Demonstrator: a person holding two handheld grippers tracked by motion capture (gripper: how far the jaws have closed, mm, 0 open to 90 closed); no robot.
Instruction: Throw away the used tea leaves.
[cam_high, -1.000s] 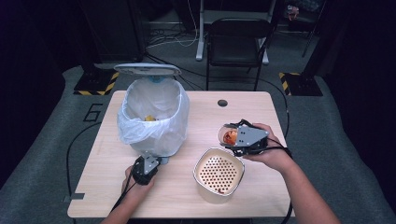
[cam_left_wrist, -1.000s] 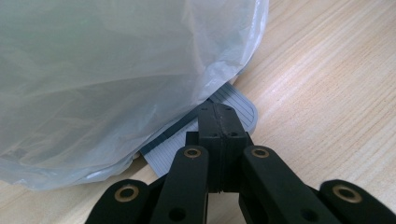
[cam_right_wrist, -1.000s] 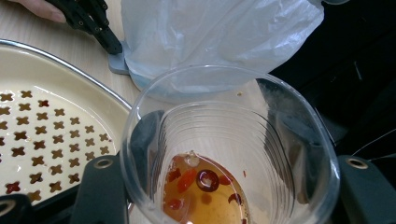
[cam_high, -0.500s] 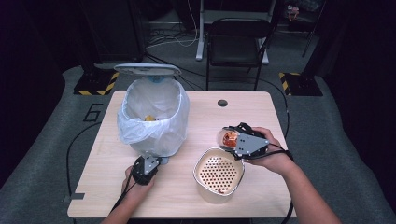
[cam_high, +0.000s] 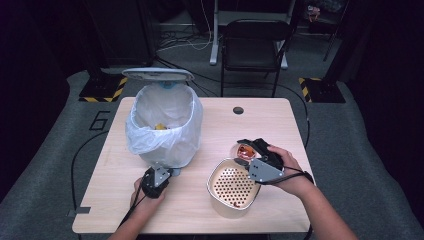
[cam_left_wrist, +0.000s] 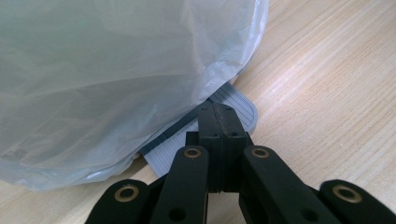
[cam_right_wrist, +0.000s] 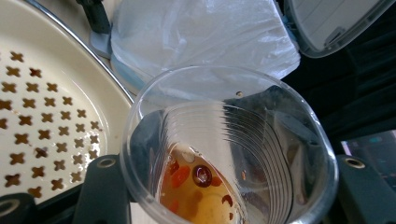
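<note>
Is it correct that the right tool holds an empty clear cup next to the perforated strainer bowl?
Not quite. The clear cup in the right tool is not empty: the right gripper view shows brownish liquid with red pieces at its bottom. It is indeed next to the perforated strainer bowl.

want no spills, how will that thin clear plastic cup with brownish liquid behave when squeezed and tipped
The clear plastic cup looks thin-walled, so it likely flexes under the right gripper. The liquid probably shifts fast when tilted. It seems light, so apt to slip.
</note>
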